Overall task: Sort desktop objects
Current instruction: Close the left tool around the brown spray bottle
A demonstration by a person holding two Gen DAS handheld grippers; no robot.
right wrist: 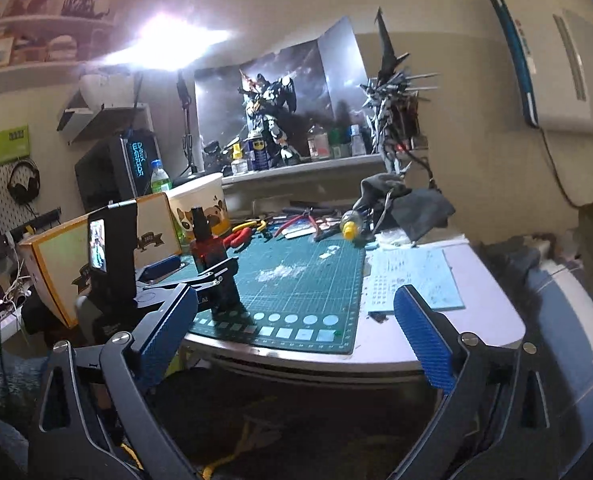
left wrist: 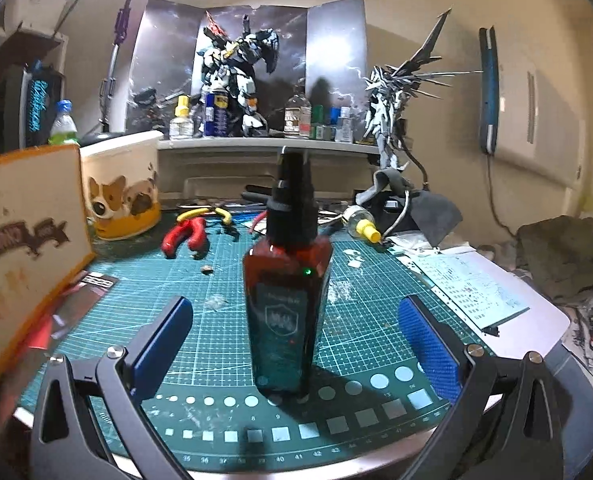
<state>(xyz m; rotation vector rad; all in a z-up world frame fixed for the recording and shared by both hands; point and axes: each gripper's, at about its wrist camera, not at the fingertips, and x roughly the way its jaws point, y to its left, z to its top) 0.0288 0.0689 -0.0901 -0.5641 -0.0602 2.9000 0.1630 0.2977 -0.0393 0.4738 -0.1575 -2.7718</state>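
Spray bottle (left wrist: 286,300) upright on cutting mat (left wrist: 376,340), near bench front edge | left gripper (left wrist: 296,332) jaws wide, straddling bottle, pads apart from it | right gripper (right wrist: 296,320) jaws wide, empty, off bench | advice: centre on body below shoulder, close squarely; label illegible, probably slippery plastic.

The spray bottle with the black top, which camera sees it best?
The left wrist view. There the spray bottle stands upright, big and centred on the green mat, between the open left gripper fingers. In the right wrist view the bottle is small, far left, and partly hidden by the left gripper's finger.
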